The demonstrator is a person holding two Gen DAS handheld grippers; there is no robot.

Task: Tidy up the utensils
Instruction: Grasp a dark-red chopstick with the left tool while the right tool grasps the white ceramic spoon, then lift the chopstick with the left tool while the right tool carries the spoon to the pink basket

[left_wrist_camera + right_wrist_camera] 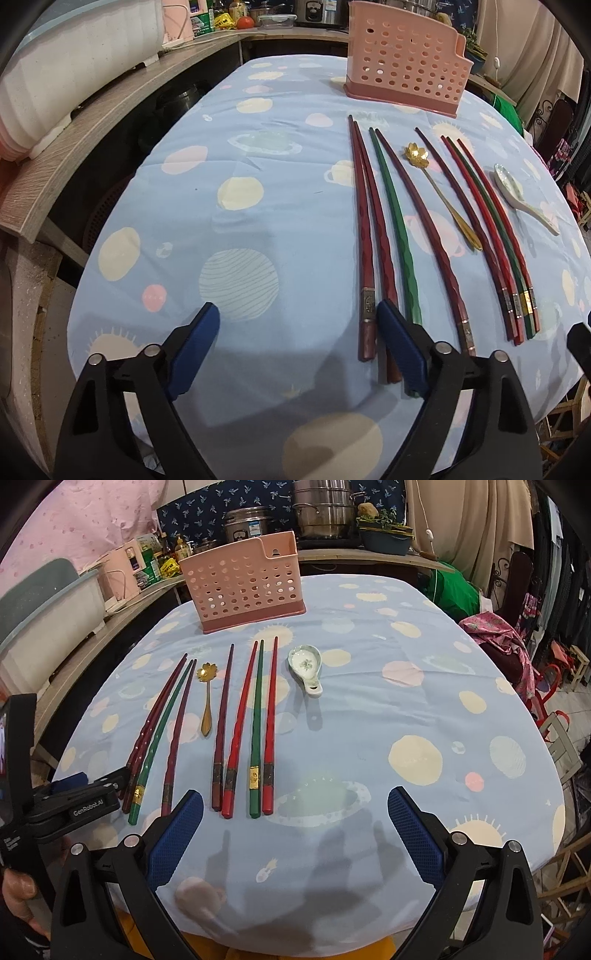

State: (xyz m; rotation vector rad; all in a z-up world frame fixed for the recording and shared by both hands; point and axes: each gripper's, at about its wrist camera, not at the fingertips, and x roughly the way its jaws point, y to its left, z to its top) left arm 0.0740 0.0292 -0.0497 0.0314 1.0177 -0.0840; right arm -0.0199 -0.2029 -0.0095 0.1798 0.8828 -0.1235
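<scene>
Eight chopsticks [236,734], a gold spoon [207,698] and a white spoon [306,666] are lying in a row on the blue cloth [369,709], with the pink holder [245,581] standing behind them. The left gripper [299,314] is hovering spread and empty, its right finger [400,347] over the butts of the leftmost dark-red pair [369,221]. The right gripper [295,805] is hanging spread and empty over bare cloth near the right-hand chopsticks.
</scene>
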